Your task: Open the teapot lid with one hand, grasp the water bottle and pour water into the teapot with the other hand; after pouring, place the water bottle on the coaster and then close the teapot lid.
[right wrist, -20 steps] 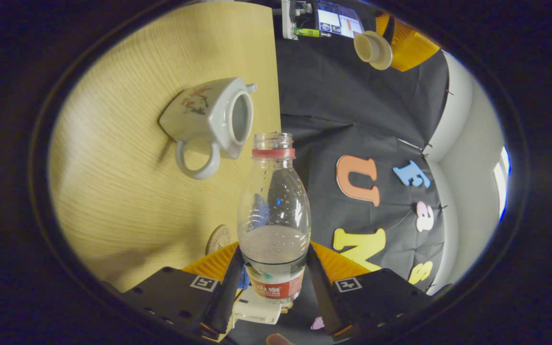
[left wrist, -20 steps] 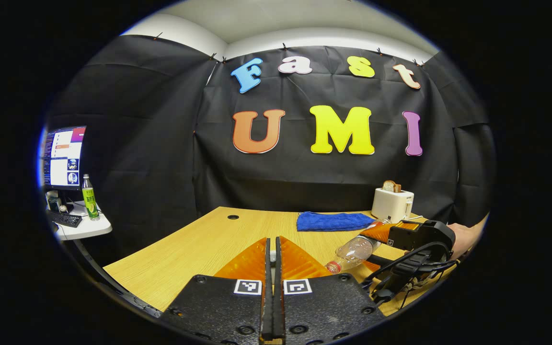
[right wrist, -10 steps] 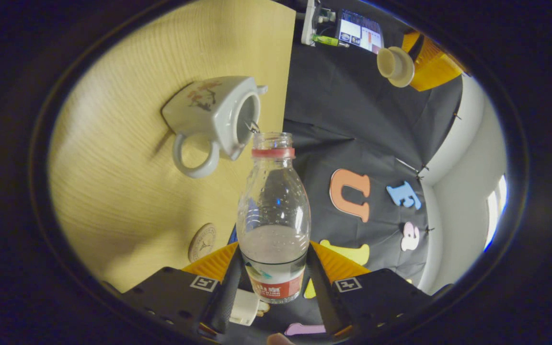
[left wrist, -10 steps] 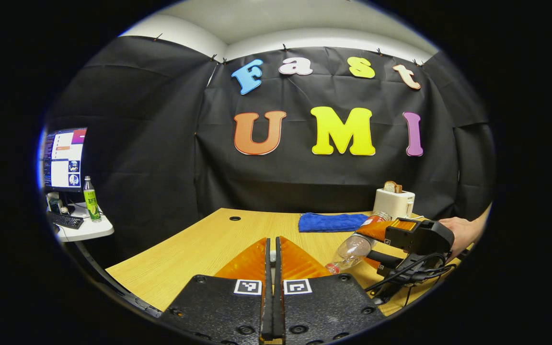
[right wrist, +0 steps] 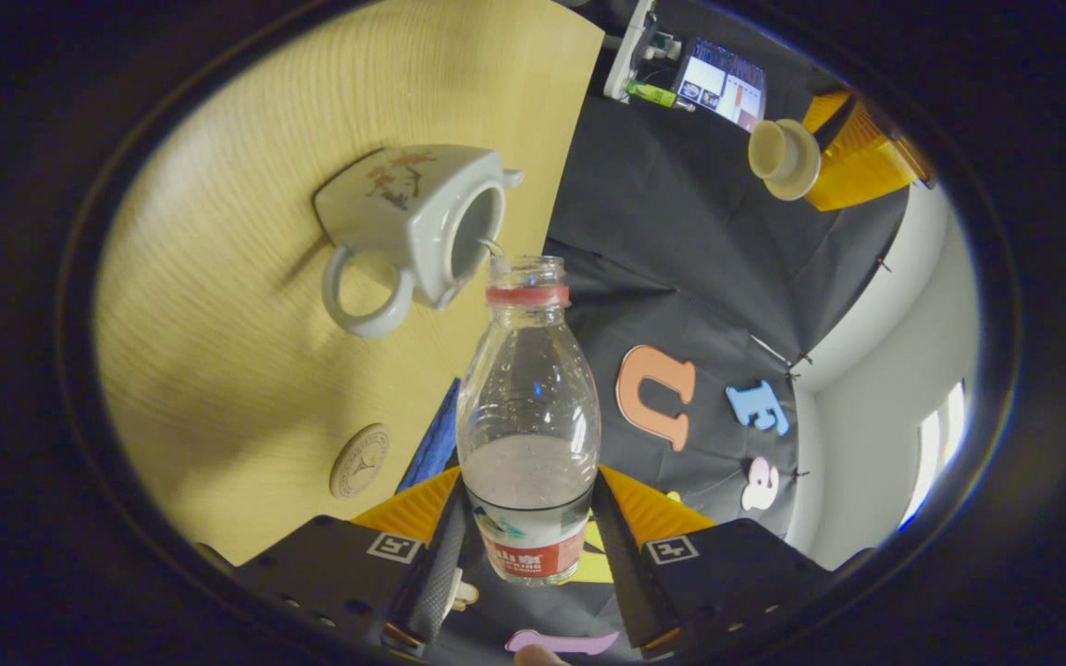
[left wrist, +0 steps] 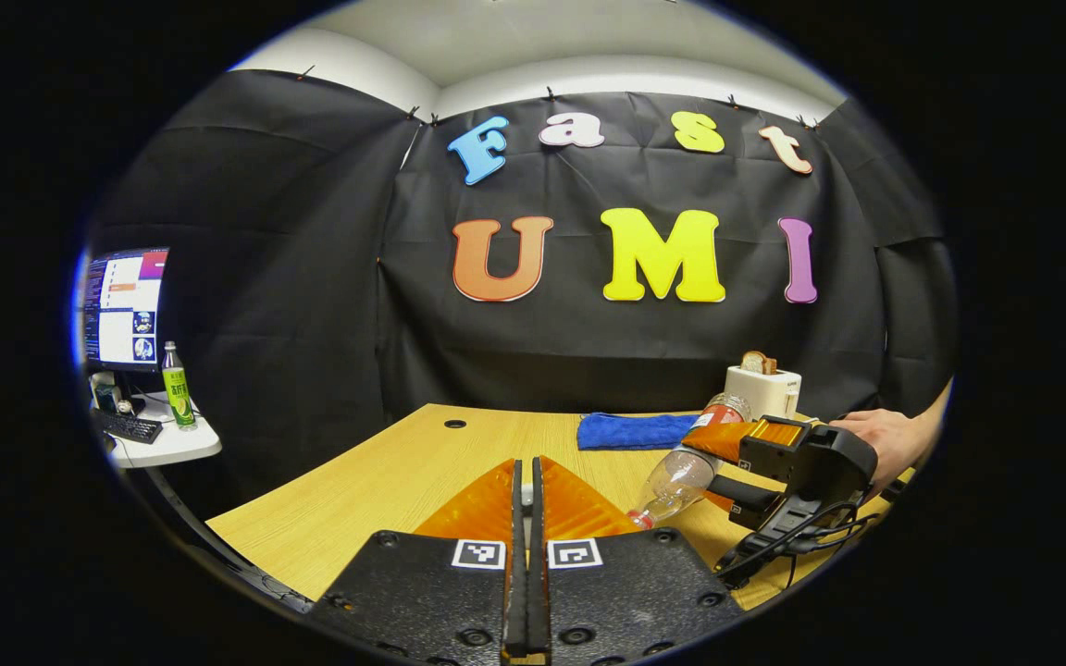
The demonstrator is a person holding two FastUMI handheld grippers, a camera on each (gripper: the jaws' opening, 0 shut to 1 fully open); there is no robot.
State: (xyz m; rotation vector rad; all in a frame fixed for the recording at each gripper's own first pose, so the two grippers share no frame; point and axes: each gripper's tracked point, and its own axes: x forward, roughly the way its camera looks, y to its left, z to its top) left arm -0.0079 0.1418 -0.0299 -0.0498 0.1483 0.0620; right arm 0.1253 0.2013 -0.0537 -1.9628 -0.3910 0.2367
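Right gripper point(right wrist: 526, 564) clamps water bottle point(right wrist: 529, 416) by lower body, tilted so neck meets open teapot point(right wrist: 413, 222) ahead-left; thin stream entering. Left gripper point(left wrist: 524, 555) is closed on the lid point(right wrist: 783, 159), held clear. Coaster point(right wrist: 359, 461) near-left, awaiting bottle.

Left tongs point(left wrist: 524, 592): two flat black plates side by side, each with a small square black-and-white marker near the inner edge and round screw recesses along the lower rim. Ribbed orange wedges sit ahead of the plates.

Right tongs point(right wrist: 530, 555): same build, black plates with square markers and screw holes, ribbed orange wedges.

In the left gripper view, right tongs point(left wrist: 727, 453) show a black, rounded housing with an orange ribbed panel and loose black cables looping beneath. Hand point(left wrist: 885, 435) behind it is bare, no sleeve visible.
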